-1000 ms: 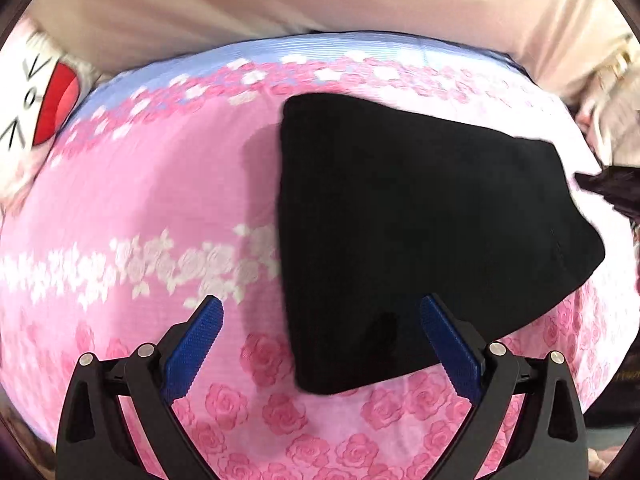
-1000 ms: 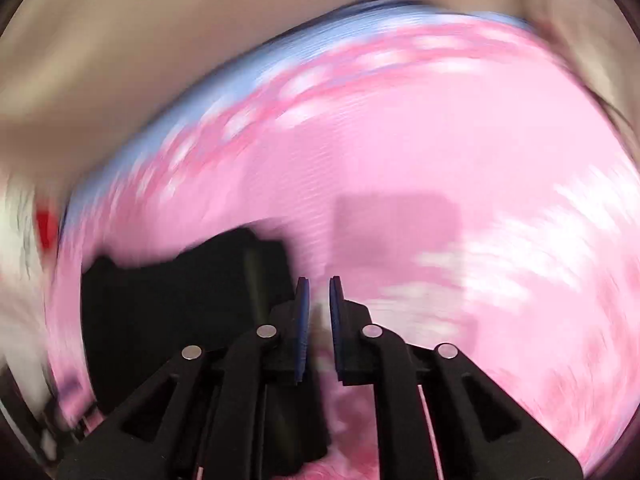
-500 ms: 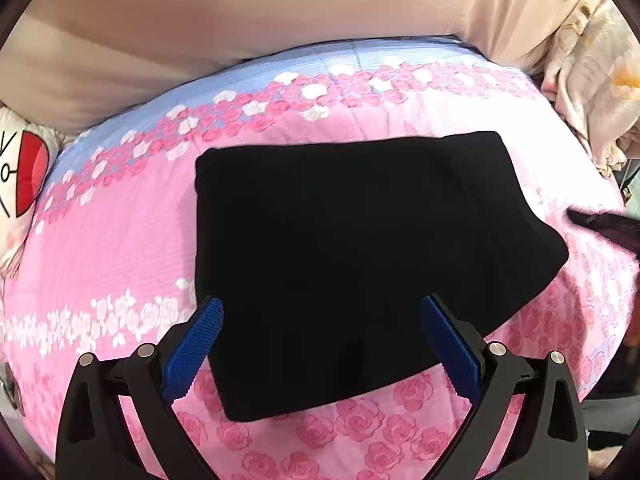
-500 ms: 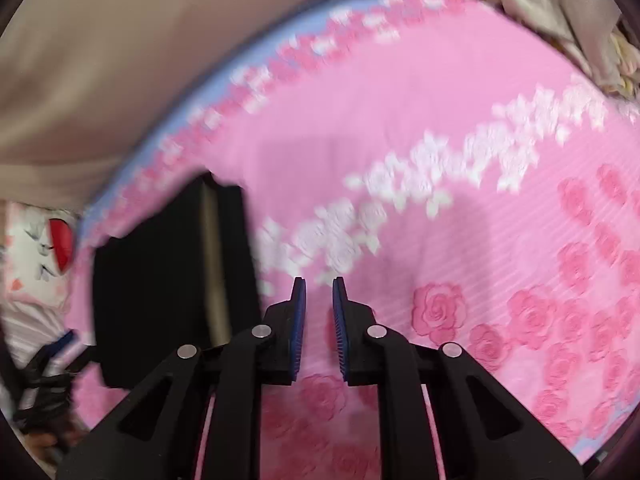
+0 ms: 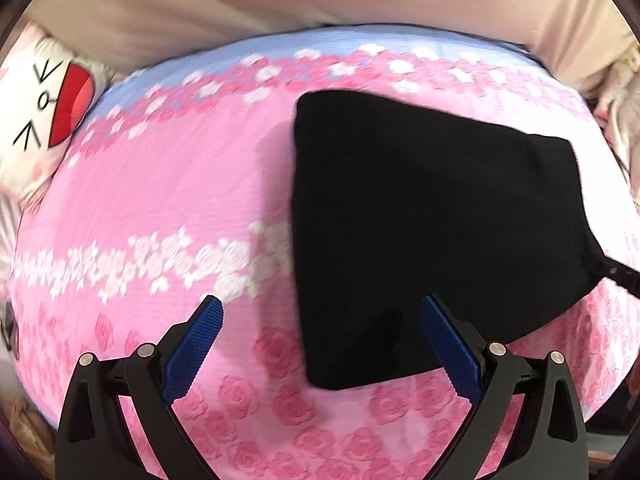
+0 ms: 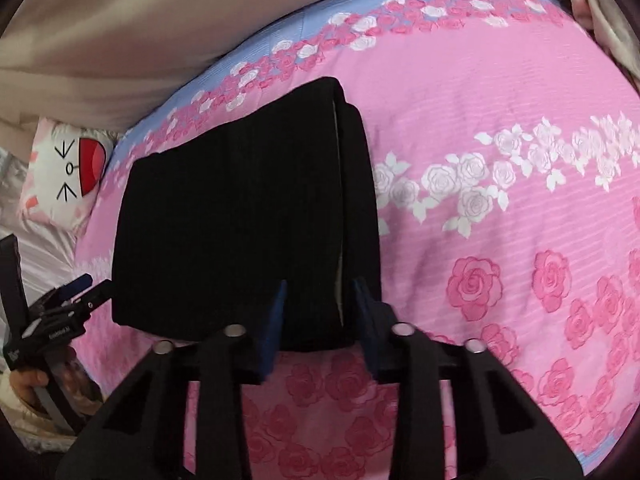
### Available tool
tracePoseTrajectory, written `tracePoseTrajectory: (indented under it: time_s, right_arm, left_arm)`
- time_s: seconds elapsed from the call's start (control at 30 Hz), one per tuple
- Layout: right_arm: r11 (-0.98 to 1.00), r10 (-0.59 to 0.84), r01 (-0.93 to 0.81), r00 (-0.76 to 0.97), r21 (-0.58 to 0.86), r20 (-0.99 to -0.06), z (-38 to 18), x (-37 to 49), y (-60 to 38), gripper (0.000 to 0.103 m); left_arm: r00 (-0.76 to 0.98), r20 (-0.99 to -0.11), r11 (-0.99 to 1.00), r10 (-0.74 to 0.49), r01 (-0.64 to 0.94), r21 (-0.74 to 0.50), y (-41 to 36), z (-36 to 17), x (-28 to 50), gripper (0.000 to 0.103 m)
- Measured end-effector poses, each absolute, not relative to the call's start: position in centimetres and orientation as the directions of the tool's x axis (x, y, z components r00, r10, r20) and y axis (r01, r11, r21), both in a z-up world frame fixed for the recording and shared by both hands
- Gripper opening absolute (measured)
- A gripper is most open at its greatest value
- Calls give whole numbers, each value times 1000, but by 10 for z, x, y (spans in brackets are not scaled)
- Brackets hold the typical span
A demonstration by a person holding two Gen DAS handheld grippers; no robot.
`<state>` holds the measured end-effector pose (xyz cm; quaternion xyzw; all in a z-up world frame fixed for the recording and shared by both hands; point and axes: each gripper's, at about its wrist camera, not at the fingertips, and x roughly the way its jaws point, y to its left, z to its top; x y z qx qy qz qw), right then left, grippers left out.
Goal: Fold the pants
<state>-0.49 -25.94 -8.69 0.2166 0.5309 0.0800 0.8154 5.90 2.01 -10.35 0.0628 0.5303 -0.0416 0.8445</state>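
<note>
here folded black pants [image 6: 240, 232] lie on pink bedspread [image 6: 500, 100], bare around.

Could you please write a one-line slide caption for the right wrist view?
Right tool, jaws opening, poised over the near edge of the folded black pants lying on the pink rose-print bedspread.

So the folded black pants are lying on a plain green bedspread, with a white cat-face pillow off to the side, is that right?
Not quite. The folded black pants lie on a pink bedspread printed with roses, not a plain green one; the right wrist view shows the pink fabric and its flower bands clearly. The white cat-face pillow is indeed off to the side.
</note>
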Motion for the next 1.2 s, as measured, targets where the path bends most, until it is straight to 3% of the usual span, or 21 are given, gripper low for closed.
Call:
tracePoseTrajectory:
  time_s: [0.17,0.23,0.33,0.43,0.6,0.7,0.77,0.8,0.83,0.87,0.9,0.93,1.0,1.07,1.13,1.2]
  right_arm:
    - [892,343,137,416,431,-842,-113,-10,-275,27]
    - [888,321,179,417,423,-851,-111,-11,-279,62]
    - [857,337,202,476,474,-813,-88,-19,-291,64]
    - [827,359,229,489,514,-795,-83,-21,-306,75]
    - [761,411,308,454,571,-791,-102,-3,-313,75]
    - [783,385,250,525,570,-759,-77,8,-300,76]
    - [831,437,72,528,551,-728,-54,25,-268,68]
    - [844,474,-15,491,537,-731,-49,37,-246,54]
    - [848,495,-72,462,525,-736,-48,45,-230,48]
    - [851,514,-150,426,503,-744,-50,56,-209,45]
    - [862,506,-204,397,464,-765,-56,66,-193,33]
    - [881,472,-231,375,412,-798,-66,76,-182,31]
    - [924,380,-195,390,328,-839,-88,100,-187,28]
    - [905,401,-45,417,422,-816,-100,114,-227,1]
    - [865,422,62,448,498,-788,-98,110,-257,0]
    - [884,329,141,492,446,-806,-81,89,-284,8]
  left_arm:
    - [440,-898,988,0,136,67,27,-109,54,98]
    - [417,-909,988,10,134,72,28,-114,55,98]
    - [433,-901,990,-14,132,48,32,-110,51,98]
    - [423,-905,992,-41,123,12,39,-114,51,98]
    - [400,-908,988,-128,128,-84,40,-116,53,98]
    - [429,-891,985,-151,141,-99,36,-106,56,98]
    - [442,-884,984,-153,152,-95,33,-103,59,98]
    - [441,-884,983,-155,157,-95,30,-102,62,98]
    - [440,-884,982,-160,162,-98,28,-102,63,98]
    - [438,-884,981,-163,167,-99,25,-102,64,98]
    - [435,-886,980,-163,173,-95,22,-102,64,98]
    - [435,-886,980,-158,181,-85,18,-103,64,98]
    - [439,-888,980,-136,193,-55,14,-104,62,98]
    - [440,-891,981,-107,190,-24,14,-104,61,98]
    - [448,-888,984,-101,177,-23,21,-103,57,98]
    - [452,-886,988,-98,153,-31,31,-101,54,98]
